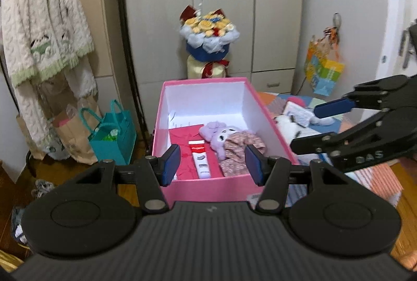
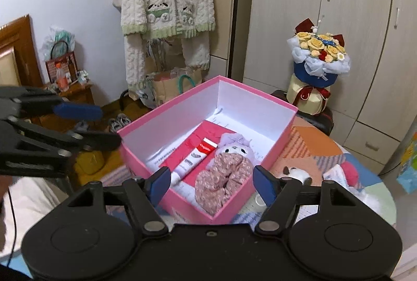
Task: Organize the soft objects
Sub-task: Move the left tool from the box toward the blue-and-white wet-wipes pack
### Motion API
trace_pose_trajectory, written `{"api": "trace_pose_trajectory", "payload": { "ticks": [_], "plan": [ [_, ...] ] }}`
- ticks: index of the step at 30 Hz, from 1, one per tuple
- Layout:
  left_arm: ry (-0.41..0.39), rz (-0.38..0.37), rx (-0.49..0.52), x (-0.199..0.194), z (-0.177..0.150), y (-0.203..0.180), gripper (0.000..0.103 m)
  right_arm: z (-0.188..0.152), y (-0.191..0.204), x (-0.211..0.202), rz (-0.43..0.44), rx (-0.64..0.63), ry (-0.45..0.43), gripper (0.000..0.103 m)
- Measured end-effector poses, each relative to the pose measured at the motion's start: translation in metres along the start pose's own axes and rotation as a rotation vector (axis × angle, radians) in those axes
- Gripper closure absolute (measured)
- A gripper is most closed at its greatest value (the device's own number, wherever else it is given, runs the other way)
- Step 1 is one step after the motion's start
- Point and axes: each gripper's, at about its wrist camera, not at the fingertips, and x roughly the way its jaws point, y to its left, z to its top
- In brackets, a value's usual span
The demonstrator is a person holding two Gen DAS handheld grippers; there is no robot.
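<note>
A pink box point(image 1: 182, 188) point(image 2: 166, 103) stands open on the table. In it lie a purple plush doll point(image 1: 221, 136) point(image 2: 235, 146), a pink floral cloth point(image 1: 238, 154) point(image 2: 221, 182), a red-and-white tube point(image 1: 200, 158) point(image 2: 194, 159) and red paper point(image 1: 182, 136). My left gripper point(image 1: 212, 166) is open and empty at the box's near edge; it also shows in the right wrist view point(image 2: 104, 124). My right gripper point(image 2: 213, 183) is open and empty above the box's near corner; it also shows in the left wrist view point(image 1: 303, 126). A white plush toy point(image 1: 286, 128) point(image 2: 297, 174) lies right of the box.
A patchwork cover point(image 2: 312, 145) lies on the table. A flower bouquet point(image 1: 208, 41) stands behind the box before the wardrobe. A teal bag point(image 1: 114, 136) and paper bags sit on the floor at left under a hanging fleece robe point(image 1: 44, 28).
</note>
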Motion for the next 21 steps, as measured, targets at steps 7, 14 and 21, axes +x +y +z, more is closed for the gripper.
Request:
{"api": "trace_pose_trajectory", "payload": {
  "ticks": [7, 14, 21],
  "plan": [
    [-0.025, -0.032, 0.053, -0.029, -0.008, -0.020, 0.046, -0.014, 0.000, -0.035, -0.001, 0.006, -0.020, 0.017],
    [0.019, -0.049, 0.098, -0.034, -0.020, -0.044, 0.046, -0.041, 0.001, -0.078, -0.009, 0.000, -0.058, 0.016],
    [0.074, -0.106, 0.137, -0.032, -0.027, -0.073, 0.045, -0.075, -0.005, -0.105, -0.019, 0.006, -0.079, 0.014]
  ]
}}
